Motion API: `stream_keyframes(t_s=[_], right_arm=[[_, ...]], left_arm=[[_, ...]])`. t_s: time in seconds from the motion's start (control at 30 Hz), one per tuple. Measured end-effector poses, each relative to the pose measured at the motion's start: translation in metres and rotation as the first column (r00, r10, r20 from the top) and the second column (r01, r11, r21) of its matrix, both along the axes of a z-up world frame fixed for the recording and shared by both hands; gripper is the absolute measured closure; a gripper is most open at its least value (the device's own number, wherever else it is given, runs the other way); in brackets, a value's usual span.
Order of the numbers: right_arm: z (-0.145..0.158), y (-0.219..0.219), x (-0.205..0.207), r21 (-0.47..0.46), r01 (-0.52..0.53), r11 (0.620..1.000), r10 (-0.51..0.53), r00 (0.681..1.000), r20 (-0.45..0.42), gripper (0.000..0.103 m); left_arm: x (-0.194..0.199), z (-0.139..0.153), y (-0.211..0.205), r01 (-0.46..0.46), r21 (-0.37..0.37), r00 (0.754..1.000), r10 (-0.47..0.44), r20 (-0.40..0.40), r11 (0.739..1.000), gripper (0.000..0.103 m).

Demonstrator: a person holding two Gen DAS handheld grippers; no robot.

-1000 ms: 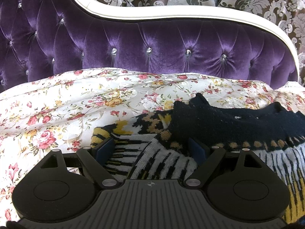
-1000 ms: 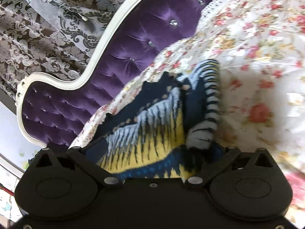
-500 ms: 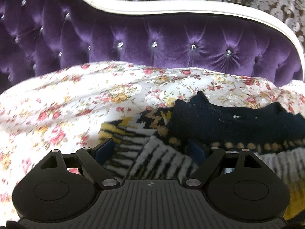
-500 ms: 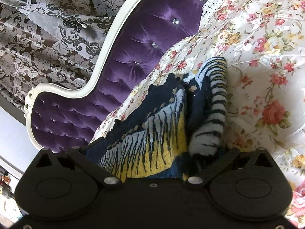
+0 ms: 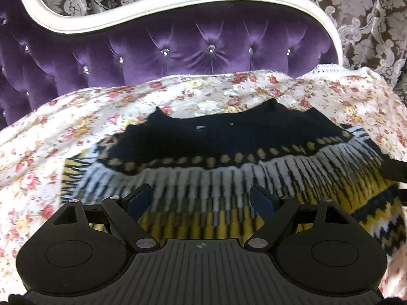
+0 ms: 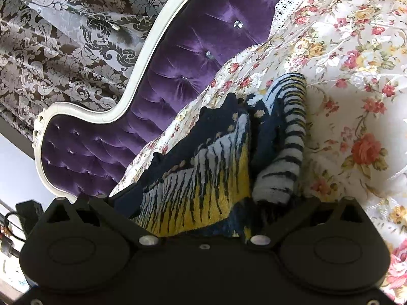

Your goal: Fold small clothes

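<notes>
Left wrist view: small knitted sweater (image 5: 229, 157), navy yoke with white, black and yellow stripes, lies on the floral-print bedspread (image 5: 63, 127) in front of the tufted purple velvet headboard (image 5: 190, 50). Left gripper (image 5: 201, 198) has its jaws spread wide, hovering just above the sweater's near striped band; nothing between them. A dark shape at the far right edge may be the other tool, cannot confirm.

Right wrist view: right gripper (image 6: 211, 203) also has its jaws wide apart, with bunched knit lying between them at the sweater's right side. Cannot tell whether the pads actually press the cloth; it looks draped in the gap, not pinched. A striped sleeve (image 6: 287, 147) is doubled over onto the body here.

Risks (judgement):
- Thick knit could slip out on closing if only the top layer is caught, so the fold would drag unevenly.
- The soft, rumpled bedspread could get pinched along with the sweater.
- The doubled sleeve may spring open if released loosely.

Room: open bedspread to the left and on the far side, up to the headboard. Bedspread's lace edge (image 6: 287, 2) is well apart from the garment.
</notes>
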State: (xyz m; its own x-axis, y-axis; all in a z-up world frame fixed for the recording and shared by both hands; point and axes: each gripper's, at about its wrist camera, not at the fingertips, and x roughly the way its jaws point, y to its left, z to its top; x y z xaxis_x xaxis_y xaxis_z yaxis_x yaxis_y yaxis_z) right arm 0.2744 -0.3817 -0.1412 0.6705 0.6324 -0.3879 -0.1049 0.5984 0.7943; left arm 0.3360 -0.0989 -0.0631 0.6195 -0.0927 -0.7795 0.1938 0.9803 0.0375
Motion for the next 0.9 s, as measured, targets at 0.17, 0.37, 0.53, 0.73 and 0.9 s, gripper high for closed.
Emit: stream_keyframes(t_s=[0.17,0.37,0.53,0.73,0.9], right_arm=[[-0.001,-0.002,0.001,0.012,-0.001,1.000,0.001,1.000,-0.007,0.000],[-0.001,-0.003,0.002,0.026,0.004,1.000,-0.004,1.000,-0.019,0.000],[0.000,-0.004,0.000,-0.009,0.035,0.999,-0.035,0.999,-0.041,0.029],[-0.015,-0.017,-0.001,0.041,0.073,0.997,-0.067,0.991,-0.117,0.064],[-0.011,-0.014,-0.004,0.017,0.073,0.997,-0.071,0.992,-0.108,0.067]], left_arm=[[0.015,-0.027,-0.012,-0.029,0.037,0.999,0.030,-0.029,0.999,0.015],[0.014,-0.029,-0.009,-0.035,0.020,0.999,0.036,-0.018,0.999,0.012],[0.006,-0.020,-0.002,-0.039,-0.015,0.999,0.038,-0.034,0.999,0.020],[-0.031,-0.002,0.006,0.010,-0.103,0.996,-0.020,-0.089,0.995,0.021],[-0.052,-0.020,0.010,0.016,-0.121,0.988,-0.034,-0.151,0.992,0.022]])
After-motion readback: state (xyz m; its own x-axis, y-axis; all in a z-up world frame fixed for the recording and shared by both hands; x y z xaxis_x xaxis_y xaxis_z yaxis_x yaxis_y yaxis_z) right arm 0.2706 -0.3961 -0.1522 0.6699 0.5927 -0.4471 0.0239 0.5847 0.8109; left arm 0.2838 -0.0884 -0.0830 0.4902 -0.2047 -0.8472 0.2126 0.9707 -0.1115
